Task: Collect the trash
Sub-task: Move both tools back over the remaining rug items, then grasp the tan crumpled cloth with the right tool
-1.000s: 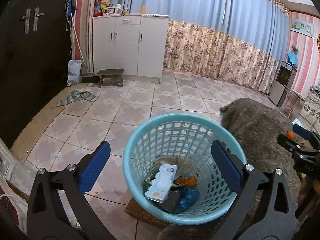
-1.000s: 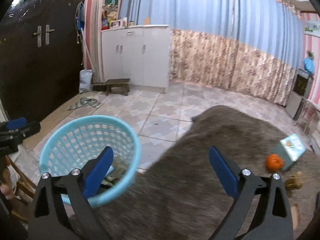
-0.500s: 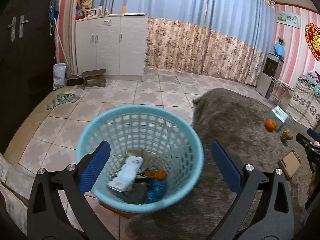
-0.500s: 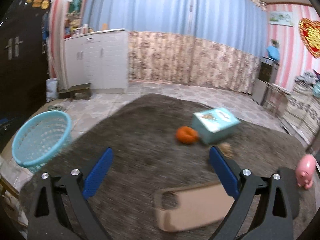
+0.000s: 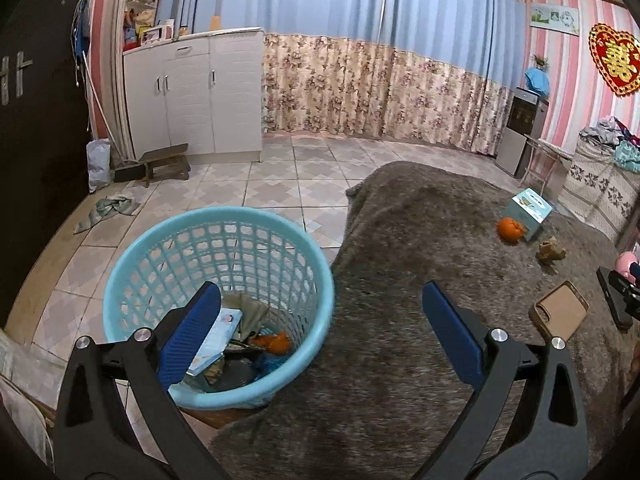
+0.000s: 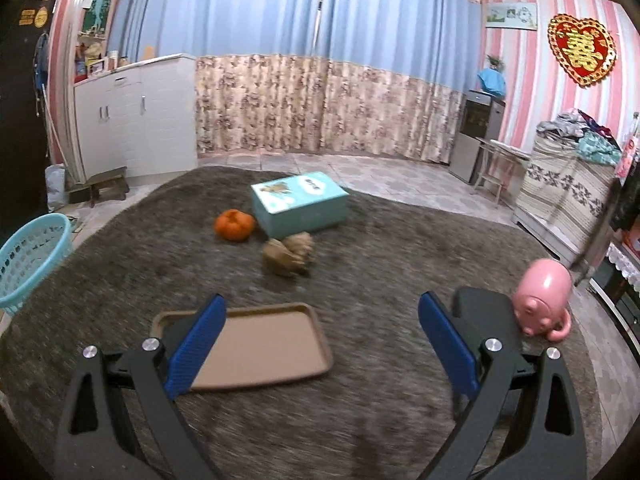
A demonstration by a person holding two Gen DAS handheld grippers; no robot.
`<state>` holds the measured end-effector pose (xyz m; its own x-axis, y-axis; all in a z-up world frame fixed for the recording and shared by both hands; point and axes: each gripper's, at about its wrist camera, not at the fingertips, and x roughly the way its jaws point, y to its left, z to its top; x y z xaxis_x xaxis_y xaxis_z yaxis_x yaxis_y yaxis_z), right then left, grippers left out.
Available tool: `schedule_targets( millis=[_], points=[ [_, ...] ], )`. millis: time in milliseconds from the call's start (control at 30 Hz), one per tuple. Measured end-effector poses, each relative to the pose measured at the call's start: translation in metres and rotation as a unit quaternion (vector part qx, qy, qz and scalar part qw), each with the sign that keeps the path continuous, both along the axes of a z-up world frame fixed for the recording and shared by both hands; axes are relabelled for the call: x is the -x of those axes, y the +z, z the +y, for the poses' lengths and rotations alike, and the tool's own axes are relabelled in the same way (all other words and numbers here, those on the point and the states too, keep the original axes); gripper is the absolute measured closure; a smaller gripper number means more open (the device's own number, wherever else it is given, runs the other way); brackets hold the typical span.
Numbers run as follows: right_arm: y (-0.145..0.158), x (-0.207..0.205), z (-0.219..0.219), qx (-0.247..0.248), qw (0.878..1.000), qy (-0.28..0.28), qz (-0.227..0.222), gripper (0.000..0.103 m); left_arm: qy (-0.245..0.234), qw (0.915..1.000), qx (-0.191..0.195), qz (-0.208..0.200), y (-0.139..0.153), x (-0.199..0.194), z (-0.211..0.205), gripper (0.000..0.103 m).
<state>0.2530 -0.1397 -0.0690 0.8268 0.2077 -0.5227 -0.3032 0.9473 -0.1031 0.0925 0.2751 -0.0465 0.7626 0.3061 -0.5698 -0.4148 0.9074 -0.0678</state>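
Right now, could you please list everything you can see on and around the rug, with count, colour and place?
laundry-style basket: 1, light blue, on the tiled floor at the rug's edge, trash inside
rug: 1, grey-brown shaggy, under most items
orange: 1, orange, on the rug beside the box
box: 1, teal with printed top, mid-rug
crumpled paper: 1, brown, in front of the box
phone case: 1, tan, flat, nearest the right gripper
piggy bank: 1, pink, right side of the rug
cabinet: 1, white, by the far wall
stool: 1, dark wood, before the cabinet
left gripper: 1, black with blue pads, open
right gripper: 1, same, open
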Motion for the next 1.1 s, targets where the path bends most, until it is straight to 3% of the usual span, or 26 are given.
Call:
schedule_targets(
  millis=[367, 700, 800, 933, 1100],
  points=[
    [-0.009, -0.007, -0.051, 0.000, 1.000, -0.028, 0.007, 0.008, -0.031, 0.9992, -0.023, 0.005, 0.000, -0.022, -0.048, 0.005],
    [-0.018, -0.021, -0.083, 0.003, 0.998, -0.055, 0.017, 0.007, -0.064, 0.9972, -0.036, 0.012, -0.017, -0.063, -0.094, 0.005],
    [-0.021, -0.031, -0.081, 0.000, 0.998, -0.058, 0.027, 0.007, -0.075, 0.9967, -0.030, 0.008, -0.020, -0.077, -0.104, 0.006],
    [-0.021, -0.045, -0.059, -0.005, 0.999, -0.038, 0.028, 0.007, -0.102, 0.9944, 0.007, 0.030, -0.027, -0.102, -0.106, 0.005],
    [-0.024, -0.067, -0.015, -0.004, 0.999, -0.002, 0.038, 0.007, -0.110, 0.9930, 0.008, 0.042, -0.031, -0.129, -0.102, 0.005]
  ],
)
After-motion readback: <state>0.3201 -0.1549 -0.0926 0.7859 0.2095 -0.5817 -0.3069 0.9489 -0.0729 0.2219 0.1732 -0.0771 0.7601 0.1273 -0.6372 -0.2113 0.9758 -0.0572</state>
